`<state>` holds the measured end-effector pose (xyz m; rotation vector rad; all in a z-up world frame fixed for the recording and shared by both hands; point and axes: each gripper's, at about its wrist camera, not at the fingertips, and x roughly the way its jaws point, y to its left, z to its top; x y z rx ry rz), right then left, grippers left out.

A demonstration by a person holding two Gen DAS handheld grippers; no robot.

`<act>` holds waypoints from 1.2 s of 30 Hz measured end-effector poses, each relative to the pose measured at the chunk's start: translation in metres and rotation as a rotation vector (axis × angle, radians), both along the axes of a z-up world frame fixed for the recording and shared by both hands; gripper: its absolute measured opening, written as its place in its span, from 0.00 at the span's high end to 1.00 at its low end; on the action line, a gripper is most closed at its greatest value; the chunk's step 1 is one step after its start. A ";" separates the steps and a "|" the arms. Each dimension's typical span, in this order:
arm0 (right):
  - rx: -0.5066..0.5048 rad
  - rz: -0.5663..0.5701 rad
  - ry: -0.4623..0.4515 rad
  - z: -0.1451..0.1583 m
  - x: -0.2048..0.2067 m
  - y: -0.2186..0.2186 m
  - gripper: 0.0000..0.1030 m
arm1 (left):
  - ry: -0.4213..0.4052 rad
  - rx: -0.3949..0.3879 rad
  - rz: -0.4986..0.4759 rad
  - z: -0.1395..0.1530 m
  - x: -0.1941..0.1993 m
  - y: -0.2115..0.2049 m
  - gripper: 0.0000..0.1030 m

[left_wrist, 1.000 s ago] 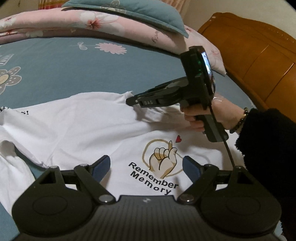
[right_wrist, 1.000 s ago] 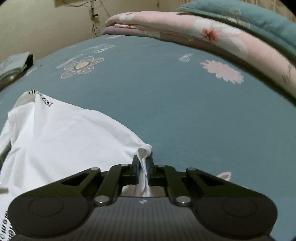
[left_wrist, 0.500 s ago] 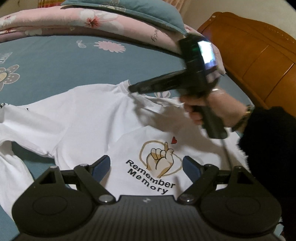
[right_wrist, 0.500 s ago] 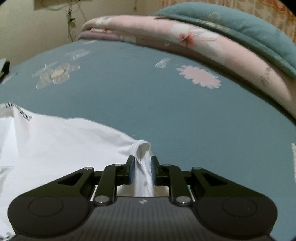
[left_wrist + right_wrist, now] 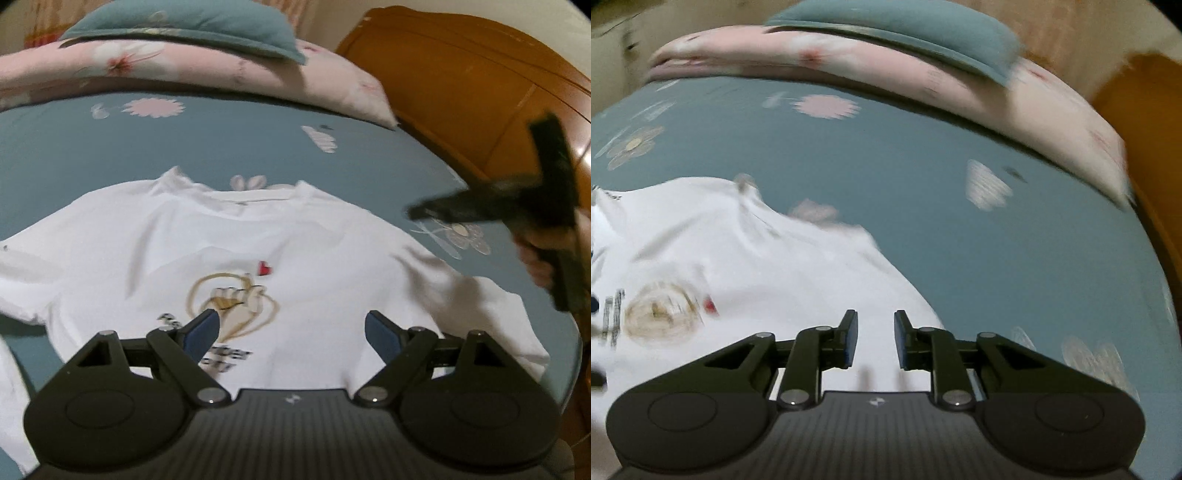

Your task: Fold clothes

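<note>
T-shirt (image 5: 258, 240) lies spread print-up on the bed (image 5: 74, 147), collar toward the frame's top, long axis running away from the left tongs (image 5: 291, 330), wide open and empty, directly over it; right tongs (image 5: 872, 338), part-open and empty, hover at its right edge.

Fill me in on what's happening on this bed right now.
A person holding a gripper in each hand is laying out a white T-shirt on the blue floral bedsheet for folding. The shirt lies spread, print side up, collar toward the pillows. The left gripper hovers open over the print. The right gripper is open beside the shirt's shoulder, with nothing between its fingers. No fold has been made yet.
</note>
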<state>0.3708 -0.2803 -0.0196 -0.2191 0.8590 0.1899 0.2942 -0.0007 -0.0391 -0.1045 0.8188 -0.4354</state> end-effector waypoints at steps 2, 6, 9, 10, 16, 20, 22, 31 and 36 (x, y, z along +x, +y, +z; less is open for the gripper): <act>0.013 -0.092 0.007 -0.001 -0.032 -0.038 0.75 | -0.006 0.011 -0.019 0.001 -0.004 -0.009 0.16; 0.080 -0.302 0.012 -0.010 -0.095 -0.113 0.75 | -0.024 0.029 -0.065 0.003 -0.013 -0.025 0.16; 0.167 -0.455 0.024 -0.023 -0.145 -0.159 0.66 | -0.033 0.044 -0.102 0.003 -0.021 -0.038 0.16; 0.192 -0.494 0.034 -0.030 -0.161 -0.170 0.66 | -0.035 0.049 -0.115 0.003 -0.024 -0.042 0.16; 0.370 -0.633 0.049 -0.072 -0.214 -0.199 0.59 | -0.044 0.071 -0.166 0.001 -0.033 -0.061 0.15; 0.387 -0.628 0.016 -0.082 -0.217 -0.189 0.58 | -0.048 0.081 -0.179 0.000 -0.037 -0.067 0.14; 0.377 -0.639 0.008 -0.083 -0.215 -0.189 0.58 | -0.049 0.086 -0.172 0.000 -0.035 -0.066 0.14; 0.404 -0.643 -0.016 -0.084 -0.205 -0.189 0.85 | -0.043 0.061 -0.155 0.000 -0.032 -0.058 0.14; 0.393 -0.511 -0.050 -0.066 -0.188 -0.157 0.94 | -0.036 0.057 -0.143 0.000 -0.029 -0.057 0.14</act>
